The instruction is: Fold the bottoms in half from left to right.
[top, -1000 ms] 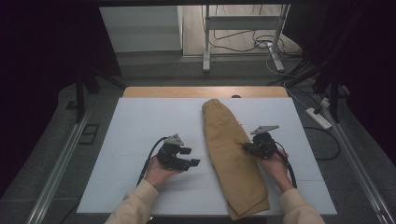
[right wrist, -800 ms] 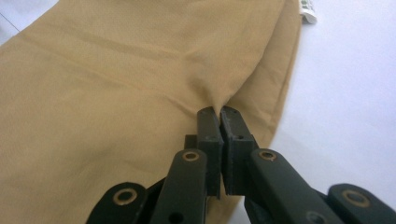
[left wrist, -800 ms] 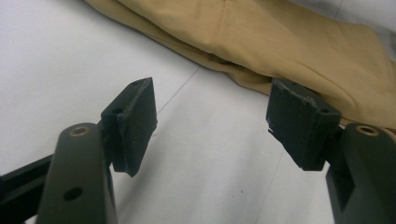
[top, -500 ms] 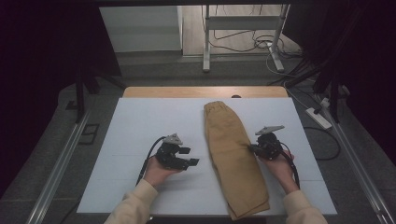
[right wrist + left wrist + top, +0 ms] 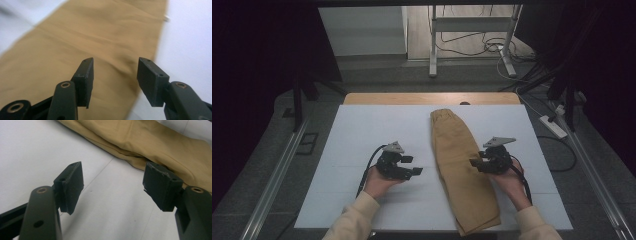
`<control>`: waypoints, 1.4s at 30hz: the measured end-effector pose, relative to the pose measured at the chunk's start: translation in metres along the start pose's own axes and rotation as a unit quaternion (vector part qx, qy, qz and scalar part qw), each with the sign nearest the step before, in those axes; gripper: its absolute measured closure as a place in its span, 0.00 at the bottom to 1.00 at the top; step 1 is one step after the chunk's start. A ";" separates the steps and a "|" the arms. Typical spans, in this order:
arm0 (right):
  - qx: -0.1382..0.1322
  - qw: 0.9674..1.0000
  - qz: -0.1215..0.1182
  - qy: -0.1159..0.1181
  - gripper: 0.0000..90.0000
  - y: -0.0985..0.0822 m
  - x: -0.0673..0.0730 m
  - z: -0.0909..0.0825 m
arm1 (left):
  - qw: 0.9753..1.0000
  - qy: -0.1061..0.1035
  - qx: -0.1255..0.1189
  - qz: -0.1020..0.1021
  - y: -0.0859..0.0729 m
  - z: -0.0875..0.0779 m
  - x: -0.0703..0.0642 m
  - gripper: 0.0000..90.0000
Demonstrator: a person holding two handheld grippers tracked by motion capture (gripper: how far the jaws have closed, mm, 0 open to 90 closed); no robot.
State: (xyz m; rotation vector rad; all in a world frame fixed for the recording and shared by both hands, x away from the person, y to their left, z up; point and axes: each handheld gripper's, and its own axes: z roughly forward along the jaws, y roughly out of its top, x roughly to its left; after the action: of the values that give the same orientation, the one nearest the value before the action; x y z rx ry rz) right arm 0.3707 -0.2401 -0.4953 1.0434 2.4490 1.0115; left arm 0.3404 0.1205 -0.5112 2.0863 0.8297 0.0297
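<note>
Looking nearest first: we see 2 cream sleeves come in from the bottom edge of the high view, each hand carrying a black two-jaw gripper.
Left gripper: we hold it low over bare table, just left of the garment, jaws parted with nothing between them; in its own view the 2 pads frame white surface with the cloth's edge beyond.
Likely reason: we judge it waits in reserve, near enough to reach the cloth's left edge.
Right gripper: its jaws have just been opening and stand released; in its own view the 2 pads hang apart above the fabric, gripping none of it.
Likely reason: we judge it has let go at the cloth's right edge, roughly mid-length, after arranging it.
Garment: tan cotton trousers, folded lengthwise into 1 narrow strip, lie flat between the 2 grippers, elastic waistband at the far end, hems at the near table edge, slanting slightly toward the right.
Cloth detail: layered leg edges show as soft ridges in the left gripper view.
Surface: white matte sheet covers the table; a strip of wooden tabletop shows at its far edge.
Room: grey floor, a metal rail on the left, a white power strip at right, white stand legs and loose cables beyond, dark surroundings.
</note>
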 end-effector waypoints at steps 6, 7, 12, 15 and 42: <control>-0.007 0.999 -0.014 0.040 0.49 0.004 0.020 0.000 | 1.000 0.002 -0.003 -0.003 -0.001 -0.003 0.003 0.36; -0.007 0.999 -0.015 0.044 0.48 0.005 0.023 0.000 | 1.000 0.002 -0.004 -0.004 -0.001 -0.003 0.003 0.36; -0.004 0.998 -0.029 0.058 0.46 0.009 0.041 0.002 | 1.000 0.001 -0.006 -0.006 -0.001 -0.005 0.005 0.36; 0.003 0.997 -0.042 0.066 0.45 0.011 0.051 0.006 | 1.000 0.004 -0.008 -0.005 -0.001 -0.006 0.004 0.35; 0.021 0.992 -0.077 0.096 0.42 0.007 0.096 0.013 | 1.000 0.014 -0.009 -0.011 -0.003 -0.013 0.011 0.35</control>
State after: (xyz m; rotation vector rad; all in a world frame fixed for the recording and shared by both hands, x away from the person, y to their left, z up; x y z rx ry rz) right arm 0.3144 -0.1614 -0.4985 0.7863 2.6676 1.0576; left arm 0.3437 0.1373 -0.5088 2.0638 0.8662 0.0530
